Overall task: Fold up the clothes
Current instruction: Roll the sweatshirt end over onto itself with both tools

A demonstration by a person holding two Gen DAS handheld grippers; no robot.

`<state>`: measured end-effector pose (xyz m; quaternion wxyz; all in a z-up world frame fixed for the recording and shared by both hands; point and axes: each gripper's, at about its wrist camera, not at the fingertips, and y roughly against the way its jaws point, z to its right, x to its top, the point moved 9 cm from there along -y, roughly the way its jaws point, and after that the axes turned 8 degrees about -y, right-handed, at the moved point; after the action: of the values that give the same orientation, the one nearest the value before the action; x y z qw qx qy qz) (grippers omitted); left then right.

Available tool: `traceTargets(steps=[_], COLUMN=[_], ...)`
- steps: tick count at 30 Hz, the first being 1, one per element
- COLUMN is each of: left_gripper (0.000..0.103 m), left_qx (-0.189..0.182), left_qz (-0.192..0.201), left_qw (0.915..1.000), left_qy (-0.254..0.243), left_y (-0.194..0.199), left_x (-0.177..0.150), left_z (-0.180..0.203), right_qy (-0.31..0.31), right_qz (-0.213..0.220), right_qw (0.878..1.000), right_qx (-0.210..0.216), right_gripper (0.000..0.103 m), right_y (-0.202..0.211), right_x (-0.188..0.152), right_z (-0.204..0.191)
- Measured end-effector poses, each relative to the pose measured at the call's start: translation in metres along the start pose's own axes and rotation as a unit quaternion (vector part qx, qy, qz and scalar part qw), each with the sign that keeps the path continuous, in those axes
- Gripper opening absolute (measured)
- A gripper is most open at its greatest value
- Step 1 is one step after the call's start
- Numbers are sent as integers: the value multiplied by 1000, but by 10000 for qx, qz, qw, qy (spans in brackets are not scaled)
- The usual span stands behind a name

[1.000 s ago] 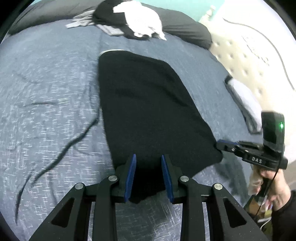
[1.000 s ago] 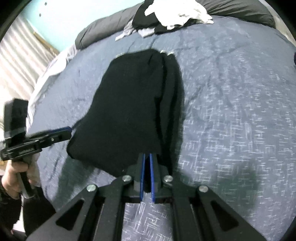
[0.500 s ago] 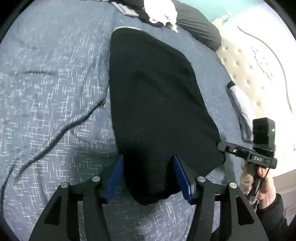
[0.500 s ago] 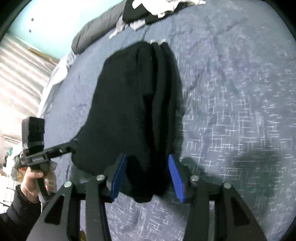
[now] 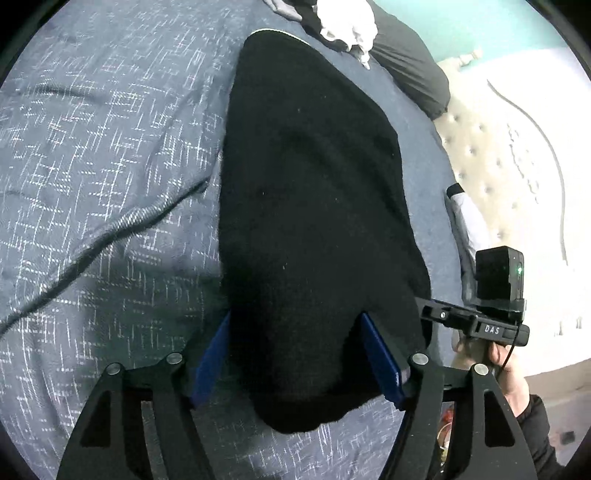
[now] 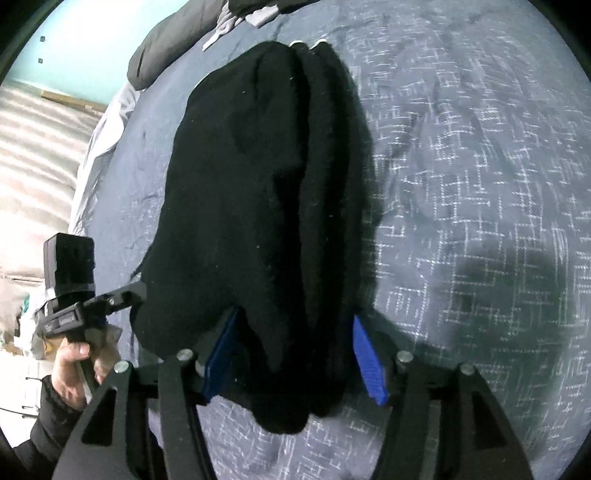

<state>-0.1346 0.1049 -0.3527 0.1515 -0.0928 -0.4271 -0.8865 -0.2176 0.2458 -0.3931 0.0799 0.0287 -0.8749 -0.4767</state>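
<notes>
The black garment (image 5: 314, 221) is lying flat on the bed, folded lengthwise into a long narrow strip that runs away from both cameras across the dark blue bedspread (image 5: 110, 147) with its little white dash pattern. From the right wrist view the garment (image 6: 266, 184) shows a couple of long ridges down its right side where the layers stack up, and there's a thin pale edge peeking out at the far end. The near end of it sits right between the blue pads of both tools. The left gripper (image 5: 295, 362) has its jaws spread wide, having just been opening, and the near corner of the cloth lies loose between them with the pads off the fabric as far as the view shows. Same story for the right gripper (image 6: 295, 354): jaws apart, just opened up, the folded edge resting between them but not pinched. Each tool also shows up in the other's view, held by a hand in a dark sleeve at the edge of the bed, close to the garment's near corner. Further out there's a pile of black and white clothes (image 5: 343, 22) at the far end, a dark grey pillow (image 5: 410, 62) next to it, and a tufted cream headboard (image 5: 517, 166) off to the side.
</notes>
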Motion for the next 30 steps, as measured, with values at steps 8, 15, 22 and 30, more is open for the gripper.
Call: traceTargets(steps=[8,15,22,30], left_gripper=[74,76,73,74], left_qx=[-10,-169,-191,-354], left_qz=[-204,-105,-4,0], left_qw=[9997,9998,9998,9990], left_qy=[-125,85,75,258], left_y=[-2,-12,0,-21], left_x=[-6,2,-8,6], left_z=[4,-4,0,0], right_qy=[-214,-74,33,-161], right_qz=[30,-121,-109,-194], right_qw=[9997,9999,9989,9979], right_qx=[-125,6,455,599], right_gripper=[71,68,42,47], right_y=[-3,-13,-6,-26], right_x=[-7,-6,-13,-4], right_z=[5,0,-3,-3])
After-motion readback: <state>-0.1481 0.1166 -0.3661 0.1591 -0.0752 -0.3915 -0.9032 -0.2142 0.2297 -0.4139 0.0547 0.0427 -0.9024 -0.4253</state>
